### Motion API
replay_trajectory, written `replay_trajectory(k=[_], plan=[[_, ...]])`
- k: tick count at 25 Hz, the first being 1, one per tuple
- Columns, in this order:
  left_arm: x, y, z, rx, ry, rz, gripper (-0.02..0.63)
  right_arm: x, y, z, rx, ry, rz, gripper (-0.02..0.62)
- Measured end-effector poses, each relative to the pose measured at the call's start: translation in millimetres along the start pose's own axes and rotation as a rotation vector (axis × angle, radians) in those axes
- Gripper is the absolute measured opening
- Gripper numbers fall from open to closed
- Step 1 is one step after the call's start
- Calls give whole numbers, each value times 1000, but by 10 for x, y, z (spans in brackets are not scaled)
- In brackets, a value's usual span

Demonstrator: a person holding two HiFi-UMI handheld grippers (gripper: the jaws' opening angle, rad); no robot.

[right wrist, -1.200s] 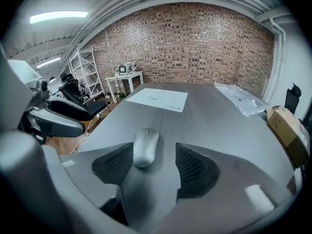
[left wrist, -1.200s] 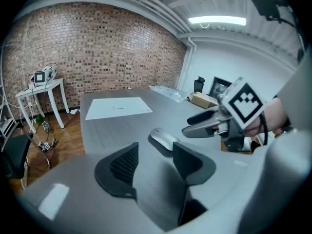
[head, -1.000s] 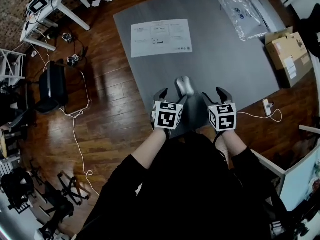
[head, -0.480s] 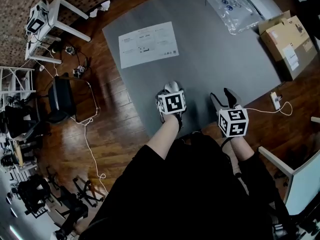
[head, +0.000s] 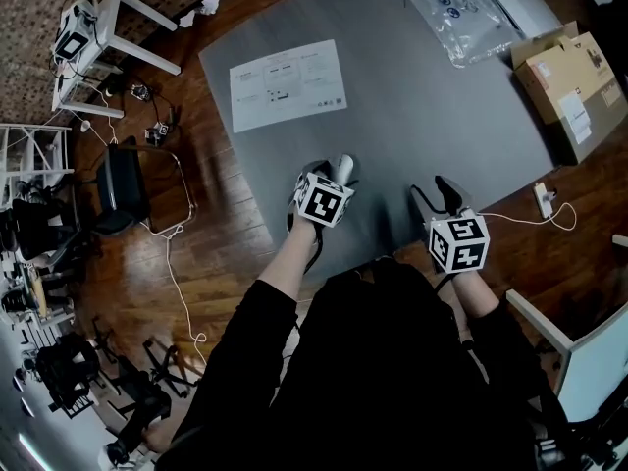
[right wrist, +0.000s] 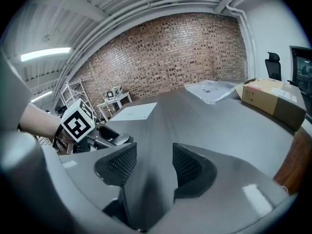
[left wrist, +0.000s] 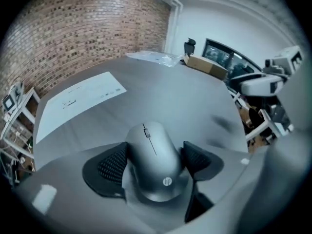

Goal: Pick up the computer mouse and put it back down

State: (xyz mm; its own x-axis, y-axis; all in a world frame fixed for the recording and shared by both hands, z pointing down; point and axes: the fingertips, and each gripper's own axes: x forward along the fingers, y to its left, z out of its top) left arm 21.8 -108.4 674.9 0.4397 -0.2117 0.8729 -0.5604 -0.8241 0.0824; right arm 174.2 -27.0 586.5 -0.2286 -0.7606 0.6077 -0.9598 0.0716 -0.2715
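A grey computer mouse [head: 340, 166] [left wrist: 151, 152] lies on the grey table [head: 422, 96] near its front edge. My left gripper [head: 332, 173] [left wrist: 155, 162] points steeply down over it, one jaw on each side of the mouse. The jaws are opening, and the pads sit close to its flanks without clearly pressing. My right gripper [head: 432, 190] [right wrist: 151, 167] hovers to the right over bare table. Its jaws are closing and nothing is between them. In the right gripper view the mouse [right wrist: 118, 139] shows under the left gripper's marker cube.
A printed sheet [head: 287, 83] lies at the table's far left, a plastic bag [head: 461, 13] at the far edge. A cardboard box [head: 574, 81] sits at the right. On the wooden floor are a white plug and cable [head: 543, 201], a black chair [head: 118, 189] and a white stool [head: 93, 32].
My left gripper has moved forward and down from behind the mouse until its jaws straddle it. The right gripper has drifted to the right, away from the mouse.
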Motion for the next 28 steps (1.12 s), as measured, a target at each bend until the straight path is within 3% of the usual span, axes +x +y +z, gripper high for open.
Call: replay_trajectory(k=[1,3,7,9,11,14,20,24,28], plan=[[-12,9,-15,23,7,-1,351,7,13,-10,0,4,8,232],[-40,54,-36,-6,12,48,365,16,34,-23,0,9,18,227],[-82,165,-59,-261,-44,167,365,25,85,-20,-1,10,34,213],[-81,190,-65,-334,-65,191,365,18,113,-19,-3,9,38,212],[-67,166,-45,-321,-62,193,356,12,119,-26,-2,10,37,209],[-49,101,0,-273,-57,172,281,17,119,-59,4,16,34,206],[-103,108,-29,-218,-72,144,279,20,146,-97,-4,27,31,206],[-380,60,56,-164,-153,106,279,38,213,-58,-16,28,31,205],[-1057,-116,224,-149,-306,39,279,34,369,13,-33,20,47,206]])
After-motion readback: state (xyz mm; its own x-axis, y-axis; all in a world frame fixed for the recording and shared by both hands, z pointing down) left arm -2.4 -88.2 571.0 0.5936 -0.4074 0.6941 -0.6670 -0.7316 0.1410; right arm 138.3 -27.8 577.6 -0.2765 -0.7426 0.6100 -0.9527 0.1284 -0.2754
